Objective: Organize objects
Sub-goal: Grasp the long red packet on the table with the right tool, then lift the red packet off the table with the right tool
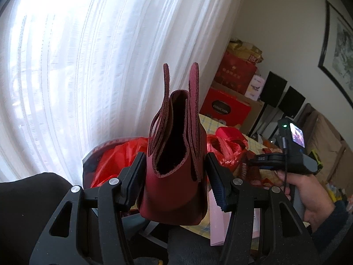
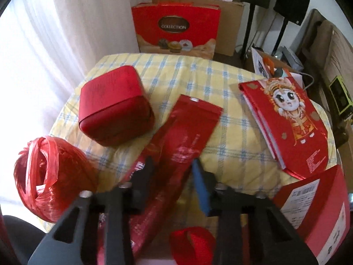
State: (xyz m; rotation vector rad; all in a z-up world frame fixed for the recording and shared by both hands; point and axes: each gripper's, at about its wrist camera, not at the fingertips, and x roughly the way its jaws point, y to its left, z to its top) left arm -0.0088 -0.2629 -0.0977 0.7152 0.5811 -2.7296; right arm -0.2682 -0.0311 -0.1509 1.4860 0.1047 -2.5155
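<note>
While we hold a gripper in each hand, our left gripper (image 1: 175, 176) is clamped on a small dark red leather bag (image 1: 174, 165). Both of its fingers (image 1: 134, 181) press on the sides of the bag. The bag stands upright between them with its open mouth facing up and its flat handles sticking up above it. Past the bag we see a white curtain (image 1: 88, 55). To the right of this gripper we see our right hand (image 1: 308, 198) holding the other tool.

Our right gripper (image 2: 174, 187) points down at a table with a yellow and blue checked cloth (image 2: 231, 143). A long flat red packet (image 2: 176, 143) lies on the cloth and runs right between its two fingers. The fingers sit close on both sides of the packet, but the view is blurry, so we cannot tell if they squeeze it yet.

To the left of this gripper, close by, is a ball of red plastic string (image 2: 50, 176). Ahead and a bit to the left sits a red box with round corners (image 2: 114, 106). Ahead on the right lies a red booklet with a cartoon doll (image 2: 291, 123) on it. Near the right side is a red box with a white label (image 2: 308, 205). Just below the fingers we see a roll of red ribbon (image 2: 192, 243). Far ahead, past the table, stands a red gift box that says COLLECTION (image 2: 174, 26).
</note>
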